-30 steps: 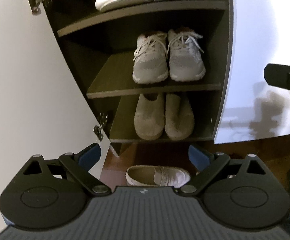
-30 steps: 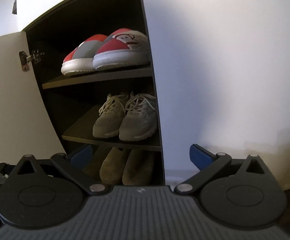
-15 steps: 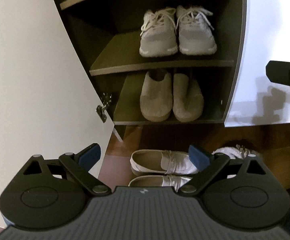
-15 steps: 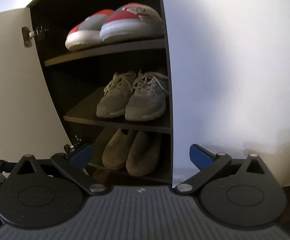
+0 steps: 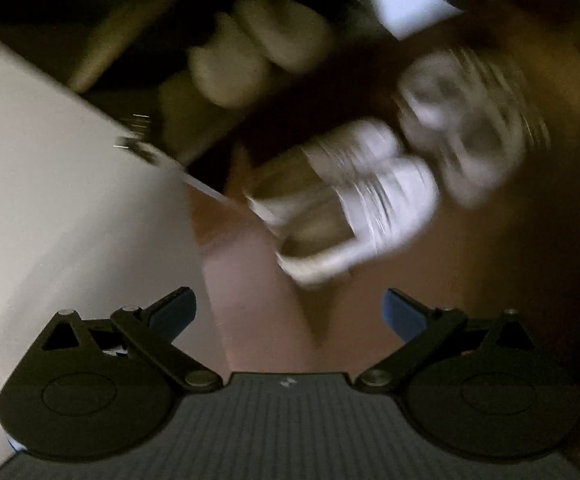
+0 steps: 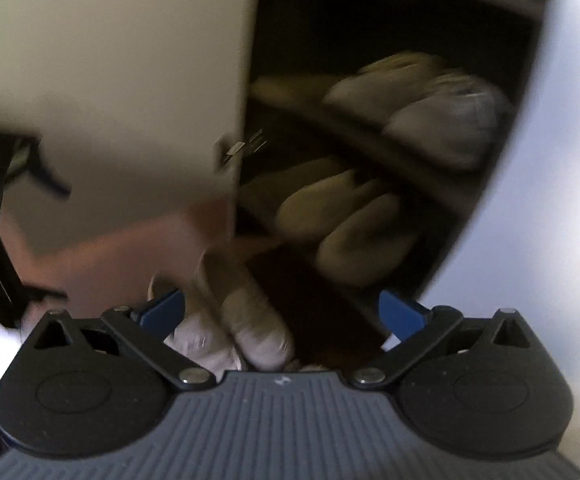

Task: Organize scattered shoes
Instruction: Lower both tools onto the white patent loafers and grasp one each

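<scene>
A pair of pale slip-ons (image 5: 330,216) lies on the dark wood floor (image 5: 490,280) just in front of the open cabinet (image 6: 370,32), heels toward the left tongs (image 5: 287,312), with a third, whitish shoe (image 5: 462,132) beside their toes; heavy blur hides its make. Both tongs hang released and empty: the left above the slip-ons, the right tongs (image 6: 279,312) low over the same pair, seen from the other side. Inside the cabinet, tan slippers (image 6: 342,224) sit on the bottom shelf and grey sneakers (image 6: 430,112) on the shelf above, each pair side by side. The white door (image 5: 49,200) stands swung open on the left.

The step in hand appears to be the reach for a floor shoe. It would go best with the tongs steadied first, then closed across a slip-on's heel collar, where the soft upper folds and gives purchase; the rounded toe would likely slide. The slip-ons look like smooth canvas with thin light soles, the slippers fuzzier and thick.
</scene>
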The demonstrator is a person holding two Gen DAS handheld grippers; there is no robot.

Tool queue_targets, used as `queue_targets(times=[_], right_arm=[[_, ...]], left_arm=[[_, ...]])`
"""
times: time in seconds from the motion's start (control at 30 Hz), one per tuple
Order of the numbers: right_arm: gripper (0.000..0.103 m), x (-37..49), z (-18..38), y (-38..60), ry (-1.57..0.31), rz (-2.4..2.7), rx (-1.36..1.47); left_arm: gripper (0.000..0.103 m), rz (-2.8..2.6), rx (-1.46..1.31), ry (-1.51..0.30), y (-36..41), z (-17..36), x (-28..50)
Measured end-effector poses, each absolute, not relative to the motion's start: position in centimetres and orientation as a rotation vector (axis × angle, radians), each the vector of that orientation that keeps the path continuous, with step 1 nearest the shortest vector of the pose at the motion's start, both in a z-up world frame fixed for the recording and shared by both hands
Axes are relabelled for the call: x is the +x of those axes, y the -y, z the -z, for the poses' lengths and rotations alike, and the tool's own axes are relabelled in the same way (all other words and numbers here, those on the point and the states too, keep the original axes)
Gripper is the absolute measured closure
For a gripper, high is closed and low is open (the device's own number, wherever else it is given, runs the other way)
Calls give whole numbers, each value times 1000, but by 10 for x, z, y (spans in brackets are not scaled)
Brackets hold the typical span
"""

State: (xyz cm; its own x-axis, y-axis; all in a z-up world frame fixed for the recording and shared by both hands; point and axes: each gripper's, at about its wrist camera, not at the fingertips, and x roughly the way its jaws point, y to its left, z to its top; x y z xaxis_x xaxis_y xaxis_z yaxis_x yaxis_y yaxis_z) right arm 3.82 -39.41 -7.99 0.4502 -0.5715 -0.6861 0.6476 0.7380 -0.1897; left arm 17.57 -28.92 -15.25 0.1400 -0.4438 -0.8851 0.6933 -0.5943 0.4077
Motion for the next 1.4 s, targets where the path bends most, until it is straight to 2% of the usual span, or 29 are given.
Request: queue_targets(times=[0.13, 0.37, 0.5, 0.53, 0.67, 0.7, 0.77, 0.8, 0.87, 0.93, 0.97, 1.2, 1.3, 1.4], right_arm=[[1, 73, 139, 401, -895, 615, 33], [3, 136, 229, 412, -934, 461, -88], [14, 167, 264, 431, -919, 430, -165], [24, 173, 269, 438, -919, 416, -180], [27, 196, 282, 468, -984, 319, -179], [31, 202, 287, 476, -1004, 277, -174], [51, 209, 292, 486, -1040, 240, -158], [65, 215, 296, 492, -1067, 216, -128], [69, 219, 299, 501, -1063, 189, -54], [89, 220, 298, 513, -1023, 230, 76], [92, 219, 297, 516, -1011, 252, 118], [92, 207, 297, 535, -836, 713, 504], [91, 188, 294, 560, -696, 1075, 809], [89, 173, 296, 575, -611, 1186, 891]], left_arm=[[2, 1662, 1550, -312, 267, 202, 174], [2, 1605, 1321, -381, 247, 259, 182], [2, 1530, 1240, -457, 254, 272, 185], [2, 1535, 1228, -489, 254, 271, 187], [2, 1561, 1215, -537, 255, 270, 194], [2, 1555, 1214, -532, 256, 270, 195], [2, 1552, 1206, -559, 254, 272, 198], [2, 1553, 1201, -589, 254, 273, 201], [2, 1561, 1199, -625, 253, 278, 204], [2, 1570, 1202, -634, 250, 281, 206], [2, 1573, 1201, -634, 249, 283, 206], [2, 1612, 1191, -636, 253, 287, 205], [2, 1622, 1186, -630, 257, 287, 205], [2, 1628, 1178, -616, 263, 289, 206]])
